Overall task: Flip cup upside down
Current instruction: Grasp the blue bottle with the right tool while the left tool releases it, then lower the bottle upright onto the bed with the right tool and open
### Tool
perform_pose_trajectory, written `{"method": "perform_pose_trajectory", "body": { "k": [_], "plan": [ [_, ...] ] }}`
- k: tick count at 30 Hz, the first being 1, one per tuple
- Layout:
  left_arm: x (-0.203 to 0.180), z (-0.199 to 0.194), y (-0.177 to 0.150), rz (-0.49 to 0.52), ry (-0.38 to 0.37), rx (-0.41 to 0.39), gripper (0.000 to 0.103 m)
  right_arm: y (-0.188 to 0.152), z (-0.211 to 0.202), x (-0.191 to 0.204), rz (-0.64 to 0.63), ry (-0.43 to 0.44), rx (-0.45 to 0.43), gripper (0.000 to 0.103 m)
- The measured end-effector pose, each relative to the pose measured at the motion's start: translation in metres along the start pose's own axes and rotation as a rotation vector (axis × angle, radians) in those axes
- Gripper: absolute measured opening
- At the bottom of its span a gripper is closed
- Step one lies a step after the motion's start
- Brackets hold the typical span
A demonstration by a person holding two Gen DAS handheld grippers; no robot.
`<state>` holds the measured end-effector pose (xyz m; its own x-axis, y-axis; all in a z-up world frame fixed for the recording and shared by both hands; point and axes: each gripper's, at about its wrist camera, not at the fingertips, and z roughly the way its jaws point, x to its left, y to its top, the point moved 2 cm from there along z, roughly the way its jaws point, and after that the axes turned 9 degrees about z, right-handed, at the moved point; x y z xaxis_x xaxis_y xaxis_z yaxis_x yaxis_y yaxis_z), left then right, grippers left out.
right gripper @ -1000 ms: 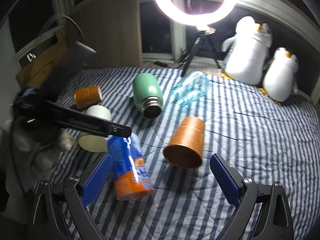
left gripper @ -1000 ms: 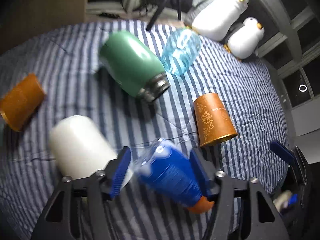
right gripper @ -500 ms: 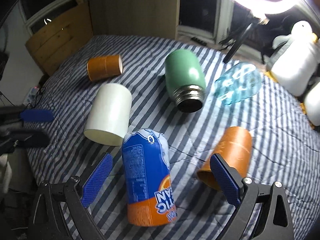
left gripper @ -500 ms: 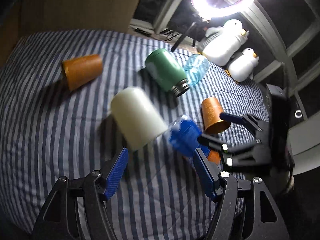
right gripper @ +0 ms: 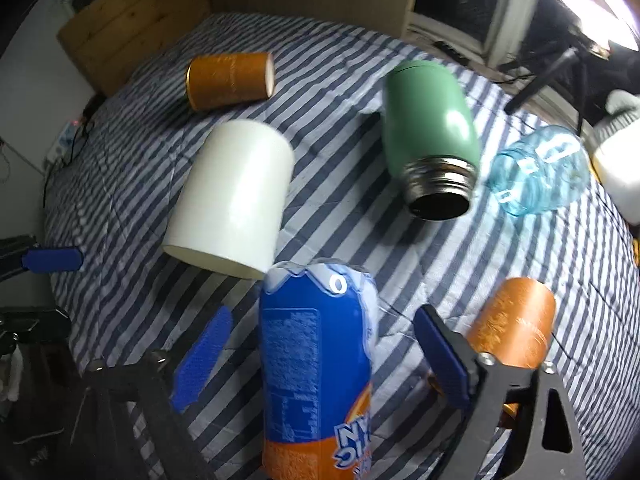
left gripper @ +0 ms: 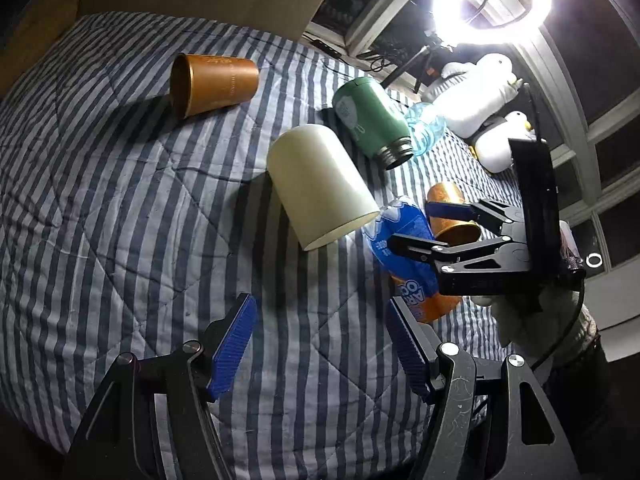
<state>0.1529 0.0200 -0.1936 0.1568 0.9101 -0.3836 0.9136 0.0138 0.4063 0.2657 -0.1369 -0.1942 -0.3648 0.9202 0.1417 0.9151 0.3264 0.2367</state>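
Observation:
A blue and orange printed cup point(right gripper: 316, 360) lies on its side on the striped bedspread point(right gripper: 352, 80), orange end toward the right wrist camera. My right gripper point(right gripper: 320, 320) is open, one blue finger on each side of the cup with a gap on both sides. In the left wrist view the same cup point(left gripper: 404, 252) shows under the right gripper point(left gripper: 432, 228). My left gripper point(left gripper: 320, 344) is open over bare bedspread, nothing between its pads. One left finger pad point(right gripper: 52, 259) shows at the far left.
A white cup point(left gripper: 320, 184), a green flask point(left gripper: 372, 120), a blue glass jar point(left gripper: 430, 128) and two orange cups point(left gripper: 212, 84) point(left gripper: 452, 216) lie on their sides around it. Plush penguins point(left gripper: 472, 96) and a ring light point(left gripper: 492, 0) stand at the far edge.
My left gripper, which had the blue cup between its fingers, has pulled back and away to the left. My right gripper has moved in around the blue cup.

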Motion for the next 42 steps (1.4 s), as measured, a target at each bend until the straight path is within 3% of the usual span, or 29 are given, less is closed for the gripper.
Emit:
{"method": "perform_pose_trajectory", "body": {
  "k": [4,10,16,20,27,32,42],
  "plan": [
    [0.002,-0.004,0.002,-0.002,0.003,-0.013,0.07,-0.001,0.009,0.003,-0.002,-0.016,0.024,0.064],
    [0.003,-0.002,0.003,0.004,-0.007,-0.018,0.07,-0.009,-0.002,-0.003,0.052,-0.01,-0.046,0.063],
    [-0.002,0.006,0.003,0.039,-0.03,-0.012,0.07,-0.027,-0.034,-0.023,0.223,0.033,-0.267,0.063],
    [-0.008,0.014,-0.001,0.075,-0.055,0.002,0.07,-0.04,-0.051,-0.02,0.292,0.012,-0.461,0.063],
    [-0.009,0.013,-0.013,0.129,-0.061,0.003,0.07,-0.063,-0.052,0.008,0.274,-0.082,-0.609,0.063],
    [-0.005,0.004,-0.016,0.137,-0.067,-0.023,0.07,-0.084,-0.063,0.011,0.306,-0.103,-0.656,0.063],
    [-0.014,-0.012,-0.022,0.193,-0.037,-0.095,0.07,-0.112,-0.071,0.029,0.292,-0.108,-0.663,0.064]
  ]
}}
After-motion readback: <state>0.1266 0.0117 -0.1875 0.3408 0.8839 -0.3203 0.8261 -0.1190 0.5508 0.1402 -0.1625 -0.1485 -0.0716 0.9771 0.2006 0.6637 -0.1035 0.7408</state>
